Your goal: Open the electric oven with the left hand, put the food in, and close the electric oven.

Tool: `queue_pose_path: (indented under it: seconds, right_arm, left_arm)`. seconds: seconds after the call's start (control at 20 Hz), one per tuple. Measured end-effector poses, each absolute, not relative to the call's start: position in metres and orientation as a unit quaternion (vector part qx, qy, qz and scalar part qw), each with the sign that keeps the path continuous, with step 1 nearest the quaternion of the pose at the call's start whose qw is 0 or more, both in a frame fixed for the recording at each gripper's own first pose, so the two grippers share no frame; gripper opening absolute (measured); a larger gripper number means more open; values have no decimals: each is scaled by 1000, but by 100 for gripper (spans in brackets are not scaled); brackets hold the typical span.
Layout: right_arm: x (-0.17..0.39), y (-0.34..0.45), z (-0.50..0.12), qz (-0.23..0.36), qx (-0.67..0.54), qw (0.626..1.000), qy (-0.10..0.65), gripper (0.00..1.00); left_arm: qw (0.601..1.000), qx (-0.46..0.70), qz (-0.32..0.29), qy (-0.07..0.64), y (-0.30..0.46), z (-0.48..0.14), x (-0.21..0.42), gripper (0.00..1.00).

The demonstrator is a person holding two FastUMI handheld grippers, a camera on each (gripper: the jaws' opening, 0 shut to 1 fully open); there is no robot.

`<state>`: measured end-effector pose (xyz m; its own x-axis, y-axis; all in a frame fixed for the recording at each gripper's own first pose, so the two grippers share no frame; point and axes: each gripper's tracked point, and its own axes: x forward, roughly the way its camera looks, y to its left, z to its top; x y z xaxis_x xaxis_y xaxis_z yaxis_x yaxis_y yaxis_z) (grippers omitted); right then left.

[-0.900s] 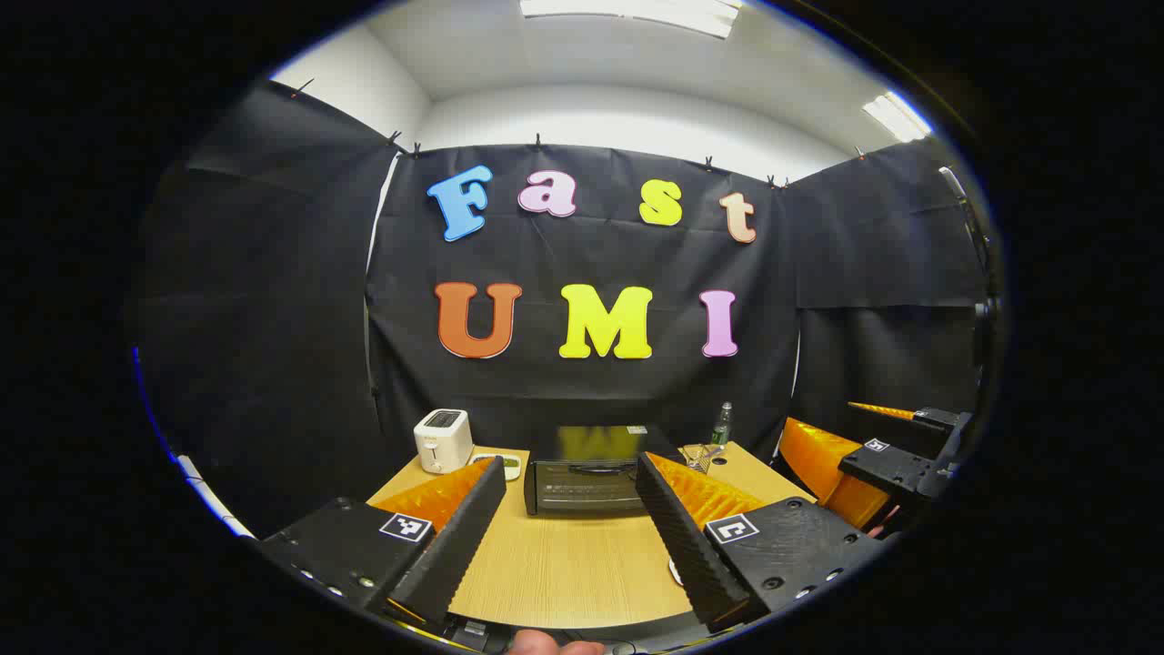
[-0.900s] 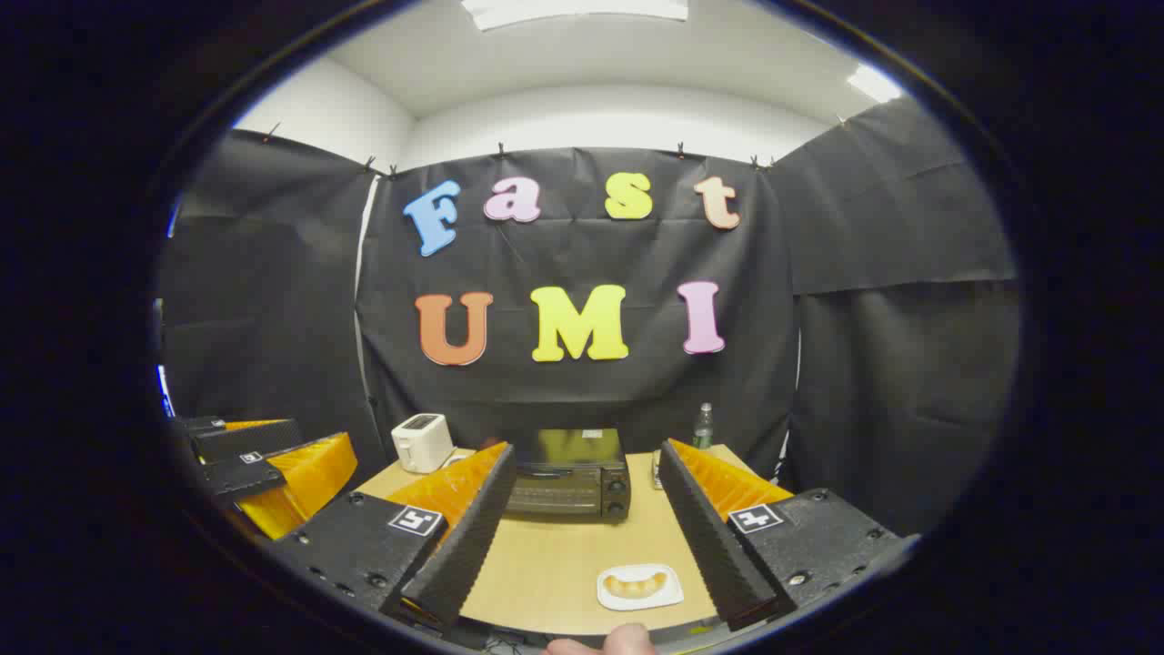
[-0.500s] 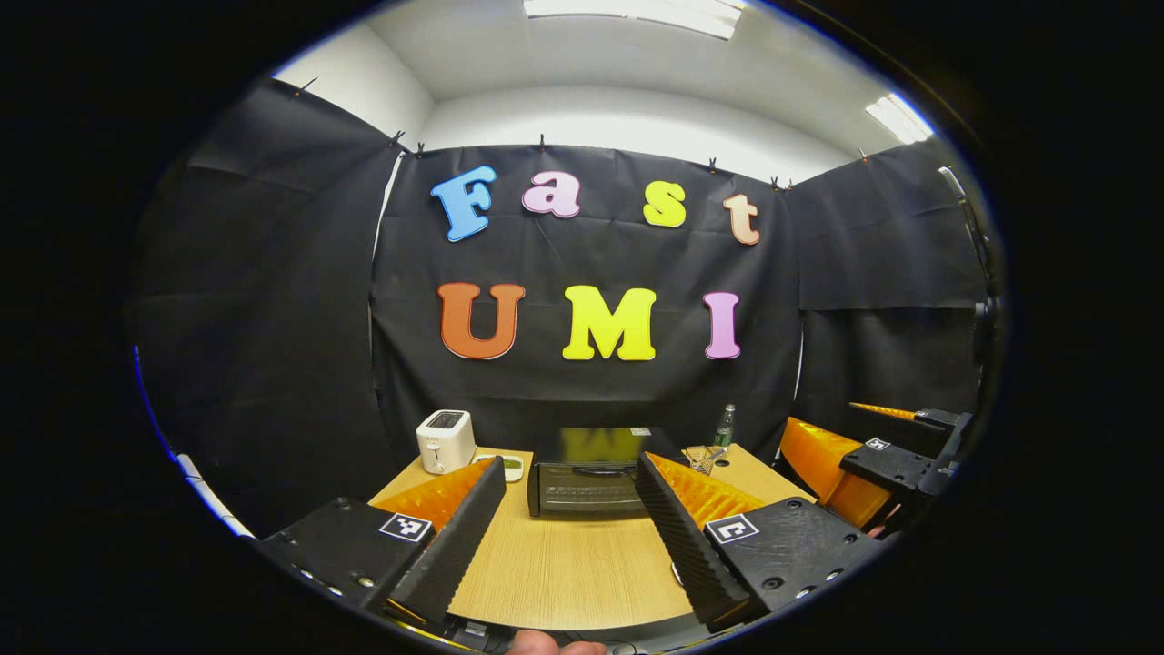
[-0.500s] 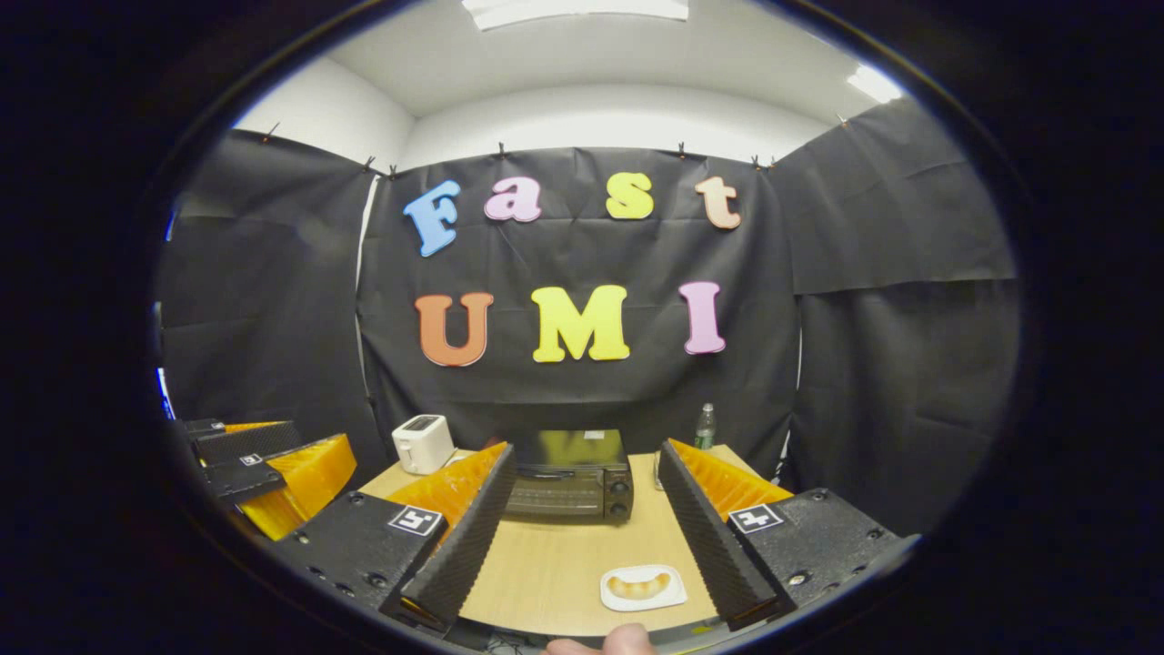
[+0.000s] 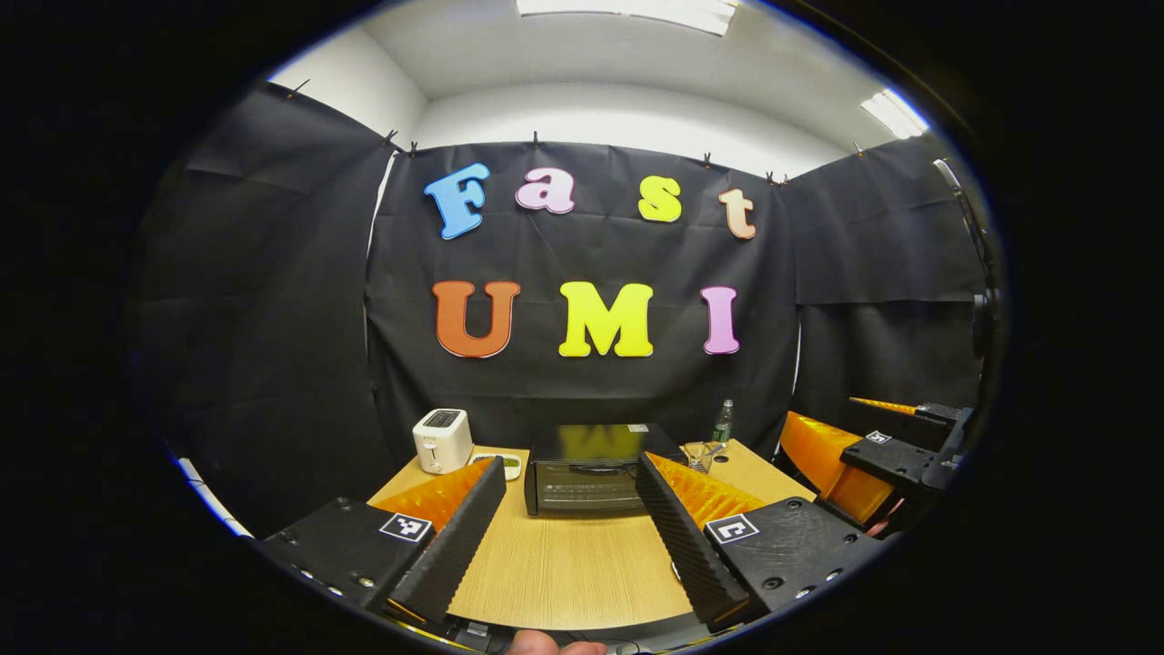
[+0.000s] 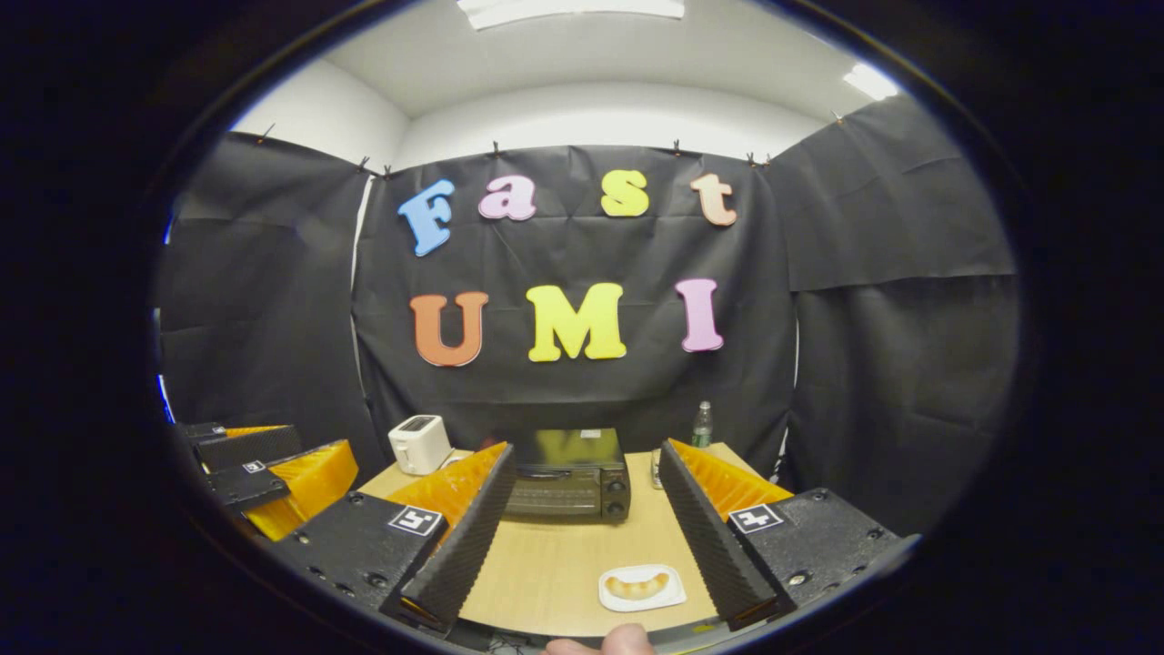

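Oven [image 6: 568, 475] door closed | toaster [image 6: 419, 444] left, bottle [image 6: 701, 426] right | food [image 6: 639, 585] on plate [image 6: 611, 599] | both grippers wide, empty

Bright ceiling panels [image 5: 627, 11], sharp centre, edges perhaps warped

A staged recording booth: black cloth walls [image 6: 891, 364] clipped up around a wooden counter [image 6: 564, 564], office ceiling lights [image 6: 568, 7] at 12 o'clock.
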<state>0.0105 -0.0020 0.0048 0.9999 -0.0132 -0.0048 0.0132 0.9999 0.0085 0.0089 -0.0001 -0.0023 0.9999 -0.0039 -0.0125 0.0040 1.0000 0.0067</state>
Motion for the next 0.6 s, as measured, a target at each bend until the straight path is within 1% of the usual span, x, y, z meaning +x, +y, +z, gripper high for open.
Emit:
queue_pose_path:
  seconds: [0.3,0.6]
  right_arm:
    - [19,-6,2,-8,3,1000,7,96]
    - [40,-15,1,-7,6,1000,14,97]
  left_arm:
    - [1000,2,-1,11,-2,-6,18,94]
    - [1000,0,1,21,-7,-11,38,94]
